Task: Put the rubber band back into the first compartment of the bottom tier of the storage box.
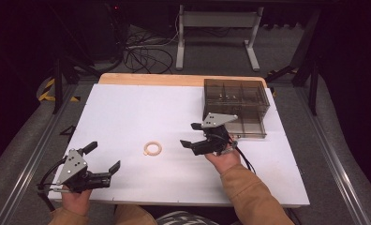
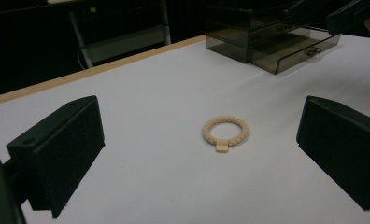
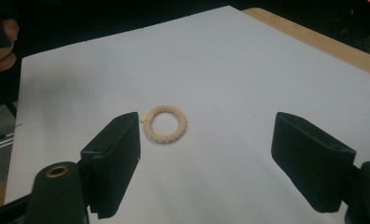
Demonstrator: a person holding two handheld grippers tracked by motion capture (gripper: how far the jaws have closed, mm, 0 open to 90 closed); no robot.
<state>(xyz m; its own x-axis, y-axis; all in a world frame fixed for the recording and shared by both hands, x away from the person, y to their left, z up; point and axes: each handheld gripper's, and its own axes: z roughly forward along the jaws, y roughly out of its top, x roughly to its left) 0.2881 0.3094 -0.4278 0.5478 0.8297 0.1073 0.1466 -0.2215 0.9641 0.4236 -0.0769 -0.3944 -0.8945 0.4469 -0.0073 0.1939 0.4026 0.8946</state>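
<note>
Your left gripper (image 1: 100, 157) sits at the near left corner of the table (image 1: 127, 108) with its jaws spread wide and nothing between them; keep it parked there, because swinging it in now would crowd the approach and could knock the ring (image 1: 152, 148) sideways. The ring lies flat on the bare white surface near the middle of the table, between your two grippers and touching neither. It is thin and low, so if you come in too high the pads will close over it and miss, and if you come in too steep a pad tip may press the rim and flip or skate it across the smooth top. The small flat tab on its rim could also catch a pad and twist the ring as you squeeze. Your right gripper (image 1: 189, 134) points at the ring from the right, jaws apart and empty, and from its own camera the ring (image 3: 164, 123) sits close to one jaw, not centred, so closing from there would likely push it aside. Behind that hand, the box (image 1: 236, 107) has a drawer standing open toward you; mind your cable near it. The ring is pale beige, braided or rope-textured; the pads are matte black blocks; the box is smoky clear plastic with compartments.
</note>
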